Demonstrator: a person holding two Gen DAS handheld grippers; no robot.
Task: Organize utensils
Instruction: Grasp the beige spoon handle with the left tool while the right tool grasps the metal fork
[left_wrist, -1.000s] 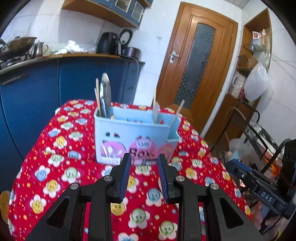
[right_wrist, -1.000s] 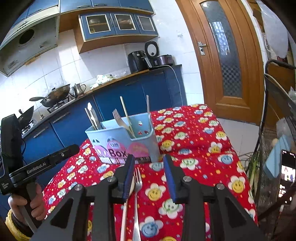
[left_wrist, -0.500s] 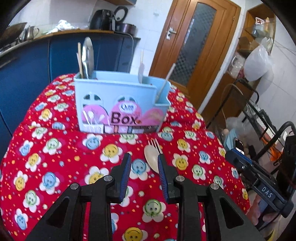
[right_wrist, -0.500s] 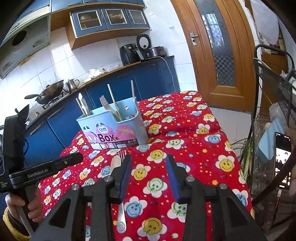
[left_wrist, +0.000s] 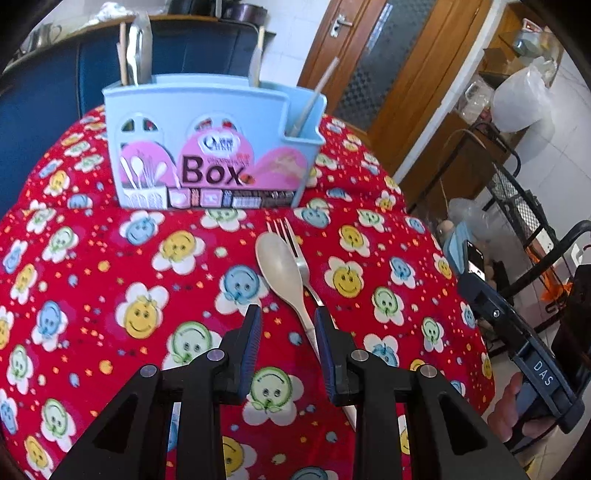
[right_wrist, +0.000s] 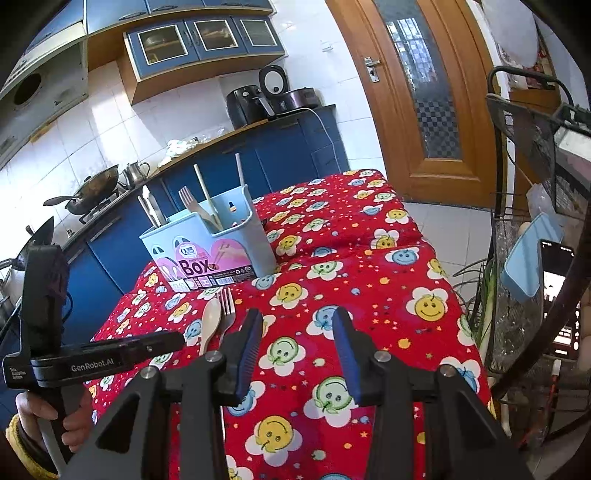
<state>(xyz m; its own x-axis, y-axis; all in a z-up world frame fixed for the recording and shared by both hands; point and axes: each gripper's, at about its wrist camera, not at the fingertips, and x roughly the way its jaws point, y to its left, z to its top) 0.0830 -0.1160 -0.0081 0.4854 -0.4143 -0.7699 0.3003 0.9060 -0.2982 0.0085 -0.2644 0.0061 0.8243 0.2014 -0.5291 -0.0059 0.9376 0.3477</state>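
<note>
- The spoon (left_wrist: 279, 271) and the fork (left_wrist: 295, 245) lie side by side, touching, on the red flowered tablecloth (left_wrist: 110, 295), just ahead of the left gripper (left_wrist: 288, 350). Their heads point away from it toward the box; their handles run back toward it, the spoon's handle passing between the fingers close to the right-hand one. I judge they lie so because they are the pieces not yet sorted.
- The left gripper has its jaws parted with nothing between the pads, low over the cloth. Lined up along the handles like this, it looks set for a pinch on the spoon's handle, though the fork lies so close that both could be caught together.
- Beyond the two utensils, farther ahead of the left gripper, stands the blue utensil box (left_wrist: 207, 147), upright, with several pieces already standing in its compartments, handles or heads poking above the rim. A stick leans in the small end compartment on the right.
- The right gripper (right_wrist: 299, 347) is also spread and empty. It hangs off to the right of the spoon (right_wrist: 210, 319) and fork (right_wrist: 226, 306), over bare cloth, seemingly kept out of the way.
- Kitchen counter (right_wrist: 207, 136) and door (right_wrist: 421, 96) lie behind the table.
</note>
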